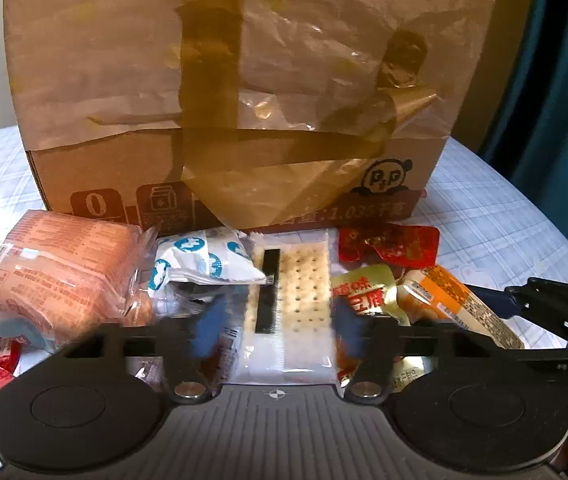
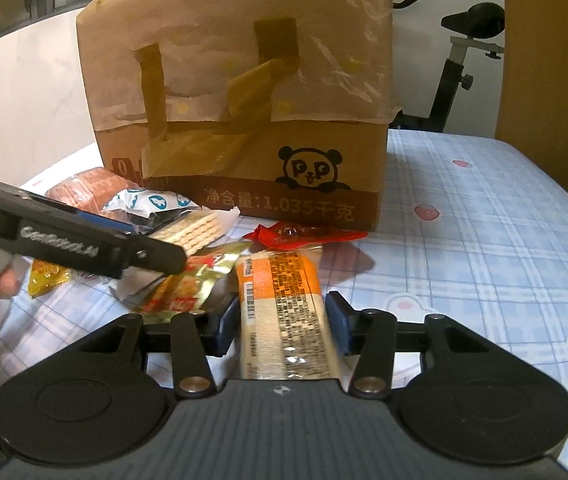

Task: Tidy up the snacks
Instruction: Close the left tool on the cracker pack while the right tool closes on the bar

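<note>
Mostly crinkly packets [image 1: 200, 260], taped cardboard box [image 1: 96, 80]

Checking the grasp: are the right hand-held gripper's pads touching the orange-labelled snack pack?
Cannot tell: the right wrist view shows the orange-labelled snack pack between the right hand-held gripper's pads, edges blurred.

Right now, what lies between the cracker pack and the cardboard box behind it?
Nothing: in the left wrist view, the far end of the cracker pack reaches almost to the base of the cardboard box, with no snack between them.
</note>
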